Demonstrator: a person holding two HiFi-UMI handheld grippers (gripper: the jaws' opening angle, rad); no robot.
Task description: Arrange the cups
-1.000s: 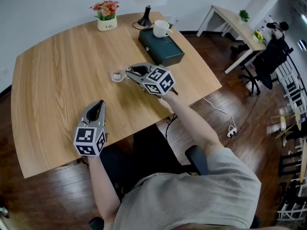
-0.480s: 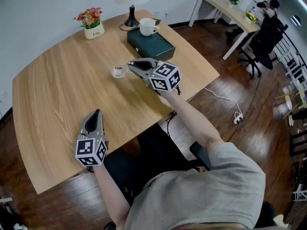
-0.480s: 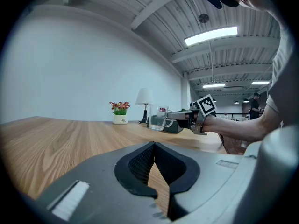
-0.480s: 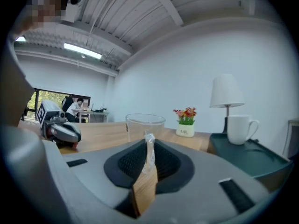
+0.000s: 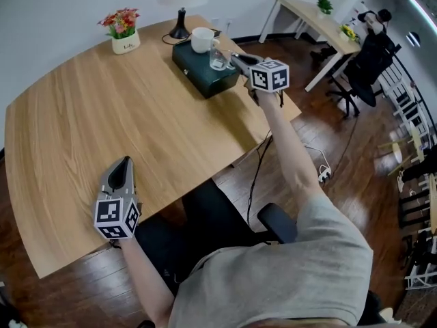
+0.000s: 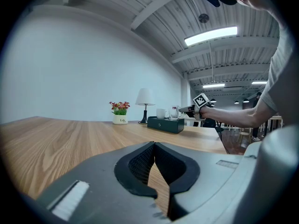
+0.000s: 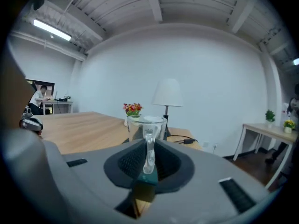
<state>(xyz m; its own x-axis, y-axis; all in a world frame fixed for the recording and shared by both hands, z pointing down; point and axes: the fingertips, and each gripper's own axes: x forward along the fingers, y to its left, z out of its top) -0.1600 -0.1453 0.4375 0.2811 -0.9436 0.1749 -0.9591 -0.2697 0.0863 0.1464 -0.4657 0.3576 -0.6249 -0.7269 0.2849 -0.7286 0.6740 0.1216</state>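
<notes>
**Head view.** Your right gripper (image 5: 234, 59) is clenched on the handle of the glass (image 5: 218, 60). The glass now sits over the box (image 5: 205, 75), just beside the mug (image 5: 202, 39). A second ago the glass stood in the middle of the table (image 5: 102, 115) with these jaws closing on it. You have since lifted it and carried it to the far corner. The pick therefore looks done, and setting the glass down next to the mug is probably the step in hand. Your left gripper (image 5: 124, 162) rests near the table's near edge, where it was before.

**Left gripper view.** These jaws meet at their tips with nothing between them. Far off, the glass (image 6: 174, 112) and the mug (image 6: 160, 113) show side by side at the top of the box. Whether the glass touches the box cannot be told.

**Right gripper view.** The jaws pinch the clear handle, and the glass (image 7: 145, 125) stands upright just beyond them. The green of the box shows below. Thin glass likely needs a gentle lowering before you release it.
</notes>
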